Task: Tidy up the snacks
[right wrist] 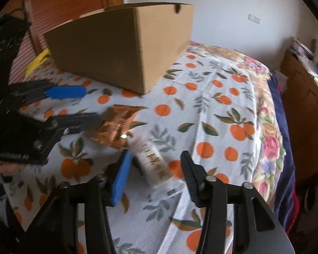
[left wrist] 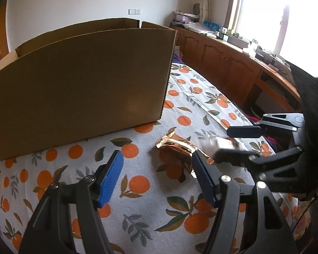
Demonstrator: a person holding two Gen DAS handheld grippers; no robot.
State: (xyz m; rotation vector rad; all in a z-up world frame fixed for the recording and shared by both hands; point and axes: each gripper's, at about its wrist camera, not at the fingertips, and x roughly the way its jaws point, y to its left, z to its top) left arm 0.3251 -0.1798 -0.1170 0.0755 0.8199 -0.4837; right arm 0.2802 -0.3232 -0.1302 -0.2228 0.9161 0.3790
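An open brown cardboard box (left wrist: 84, 89) (right wrist: 116, 50) stands at the back of the orange-print cloth. In front of it lies a crinkled copper-gold snack packet (left wrist: 175, 150) (right wrist: 118, 124). A small white packet with gold lettering (right wrist: 152, 163) (left wrist: 218, 144) lies blurred between the jaws of my right gripper (right wrist: 156, 173) (left wrist: 228, 142). It sits near the blue pad and a gap shows at the dark pad. My left gripper (left wrist: 156, 177) (right wrist: 92, 104) stands open and empty, its dark finger's tip beside the copper packet.
The cloth (left wrist: 137, 211) covers a bed with a floral blanket (right wrist: 269, 127) along its right edge. A wooden cabinet (left wrist: 233, 63) with clutter runs under the window. A yellow object (right wrist: 37, 61) lies left of the box, before a wooden door (right wrist: 63, 0).
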